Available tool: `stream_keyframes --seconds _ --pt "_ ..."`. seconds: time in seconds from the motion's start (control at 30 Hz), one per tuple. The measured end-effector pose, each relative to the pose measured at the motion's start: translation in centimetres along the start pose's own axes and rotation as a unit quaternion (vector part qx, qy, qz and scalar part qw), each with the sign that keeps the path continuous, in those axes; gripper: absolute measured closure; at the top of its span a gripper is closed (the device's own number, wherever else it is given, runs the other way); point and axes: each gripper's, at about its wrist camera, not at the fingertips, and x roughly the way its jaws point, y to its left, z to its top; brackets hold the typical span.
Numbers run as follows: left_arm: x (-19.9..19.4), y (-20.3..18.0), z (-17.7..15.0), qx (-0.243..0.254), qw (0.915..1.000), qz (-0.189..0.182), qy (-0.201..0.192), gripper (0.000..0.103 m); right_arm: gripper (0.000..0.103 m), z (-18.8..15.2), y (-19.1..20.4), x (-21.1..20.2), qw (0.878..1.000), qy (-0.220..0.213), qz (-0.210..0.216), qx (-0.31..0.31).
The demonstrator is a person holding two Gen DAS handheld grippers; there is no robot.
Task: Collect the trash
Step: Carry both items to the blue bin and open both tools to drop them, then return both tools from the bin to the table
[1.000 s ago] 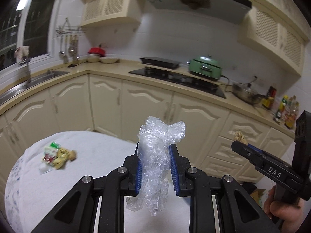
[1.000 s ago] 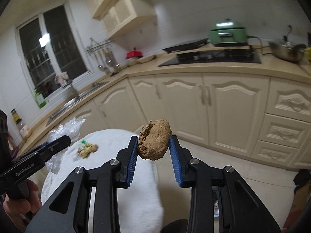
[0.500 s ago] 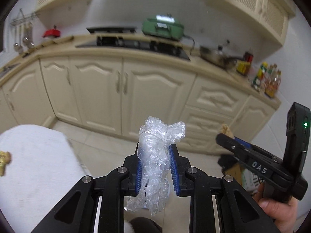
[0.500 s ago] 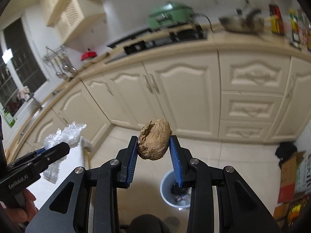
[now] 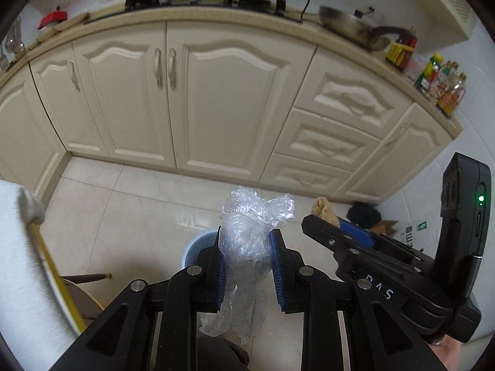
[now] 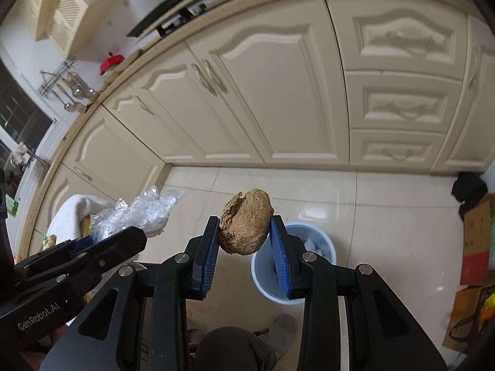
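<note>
Cream kitchen cabinets [image 6: 278, 92] are seen behind; crumpled plastic wrap [image 5: 247, 241] is pinched by the left gripper [image 5: 246, 241], a brown lump [image 6: 246, 225] by the right gripper [image 6: 246, 232], bin [image 6: 321, 244] at 3 o'clock

Your left gripper [image 5: 246, 238], matt black plastic with ribbed blue pads, pinches a crinkled wad of clear glossy plastic film [image 5: 247, 241]. Your right gripper [image 6: 246, 230] clamps a rough, fibrous, matt brown lump [image 6: 246, 222]. Below you, glossy cream floor tiles [image 6: 386, 216] reflect light around a smooth pale-blue plastic bin [image 6: 263, 266].
</note>
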Motion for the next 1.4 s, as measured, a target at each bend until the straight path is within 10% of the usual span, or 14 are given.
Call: stream_keyframes --seconds 0.1,0.17,0.27,0.37,0.5,1.4 --pt "2.9 0.0 1.1 0.002 0.9998 -0.001 0.018 0.075 0.067 0.2 -0.9 1.5 1.0 0.015 -0.003 0.011" --pt "4.3 0.1 1.8 0.005 0.9996 0.009 0.025 0.04 0.063 0.2 -1.6 2.3 1.0 0.02 -0.007 0.022" --pt "4.6 0.4 2.7 0.0 0.9996 0.027 0.003 0.015 0.043 0.1 -2.5 2.8 0.999 0.026 -0.011 0.039" --pt "4.2 0.4 2.9 0.003 0.9992 0.039 -0.007 0.012 0.038 0.0 -2.9 2.4 0.999 0.023 -0.006 0.047" --pt "2.4 0.1 2.7 0.006 0.9978 0.059 -0.032 0.007 0.001 -0.1 -2.4 0.7 0.999 0.003 -0.012 0.046" --pt "-28.7 6.5 -18.4 -0.062 0.9569 0.133 -0.251 0.001 0.0 -1.3 18.6 -13.6 0.983 -0.133 0.055 -0.111"
